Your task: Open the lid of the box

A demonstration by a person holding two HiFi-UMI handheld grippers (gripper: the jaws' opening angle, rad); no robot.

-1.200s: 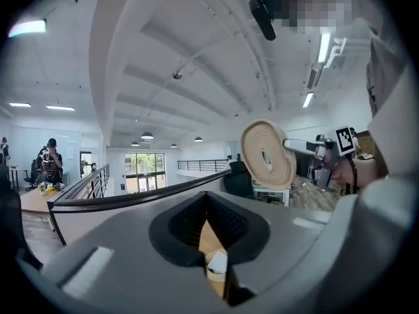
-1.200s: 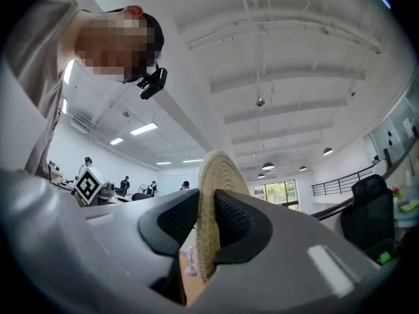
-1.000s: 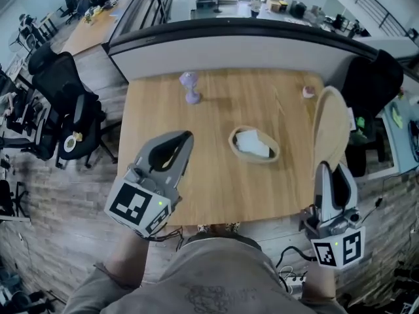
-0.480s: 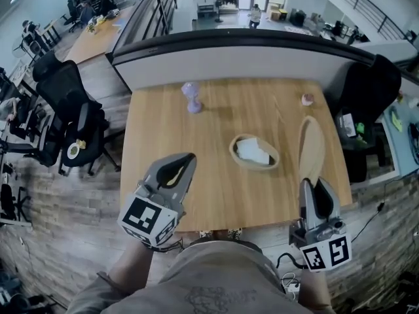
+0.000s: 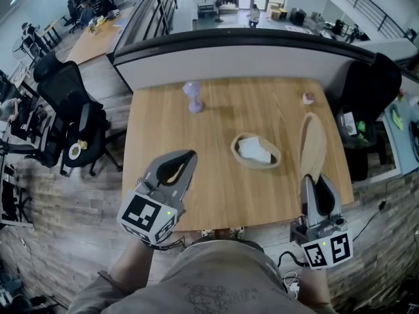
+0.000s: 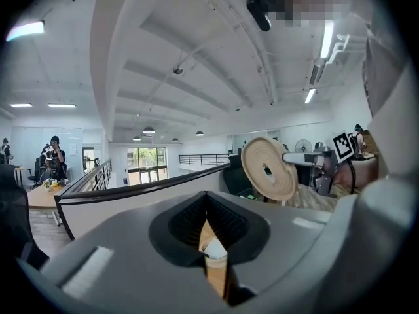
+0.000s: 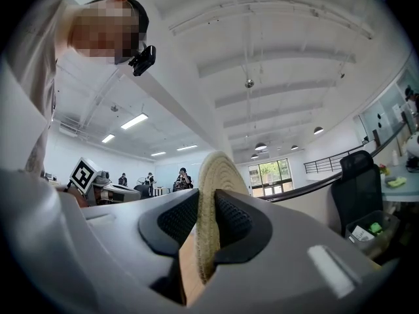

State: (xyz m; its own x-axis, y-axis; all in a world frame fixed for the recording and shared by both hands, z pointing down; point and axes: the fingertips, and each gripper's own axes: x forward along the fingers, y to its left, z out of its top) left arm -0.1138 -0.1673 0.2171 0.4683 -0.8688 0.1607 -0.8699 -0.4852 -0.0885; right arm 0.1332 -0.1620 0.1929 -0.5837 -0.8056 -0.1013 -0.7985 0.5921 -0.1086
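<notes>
Pinched by its near rim in the right gripper (image 5: 313, 179), the woven lid (image 5: 312, 142) looks light, stiff; the left gripper (image 5: 190, 156) is pressed together, empty.

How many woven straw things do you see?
2. The open box sits on the table with something white inside. Its oval lid is held up on edge, pinched in the right gripper, over the table's right side. None look hidden.

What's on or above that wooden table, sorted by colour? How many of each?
Tan woven: 2, box and lid held by the right gripper
Purple object: 1
Pink object: 1
White item in the box: 1
Total: 5
</notes>
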